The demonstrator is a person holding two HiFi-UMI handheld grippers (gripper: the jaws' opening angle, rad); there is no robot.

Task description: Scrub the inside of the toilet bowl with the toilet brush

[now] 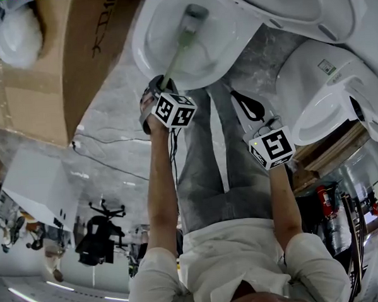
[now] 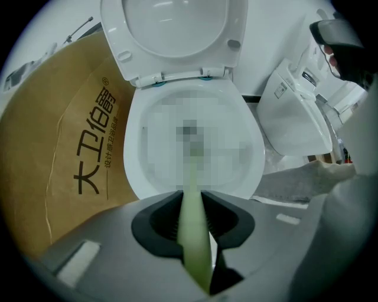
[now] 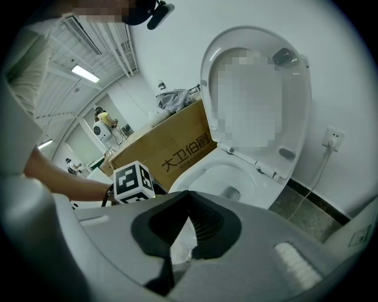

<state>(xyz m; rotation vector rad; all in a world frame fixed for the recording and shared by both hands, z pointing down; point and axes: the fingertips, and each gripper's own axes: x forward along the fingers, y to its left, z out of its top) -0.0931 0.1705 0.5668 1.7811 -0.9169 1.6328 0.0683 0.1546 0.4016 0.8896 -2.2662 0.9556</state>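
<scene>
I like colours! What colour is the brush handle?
The handle is pale green, best in left gripper view.

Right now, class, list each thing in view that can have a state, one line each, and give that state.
toilet lid: raised, standing up behind the bowl.
toilet bowl: open, with the brush head inside it.
toilet brush: gripped by its handle, head down in the bowl.
left gripper: shut on the toilet brush.
right gripper: shut, nothing between its jaws.

The toilet bowl [image 1: 150, 30] looks glossy ceramic, the box [image 1: 77, 58] matt cardboard
</scene>
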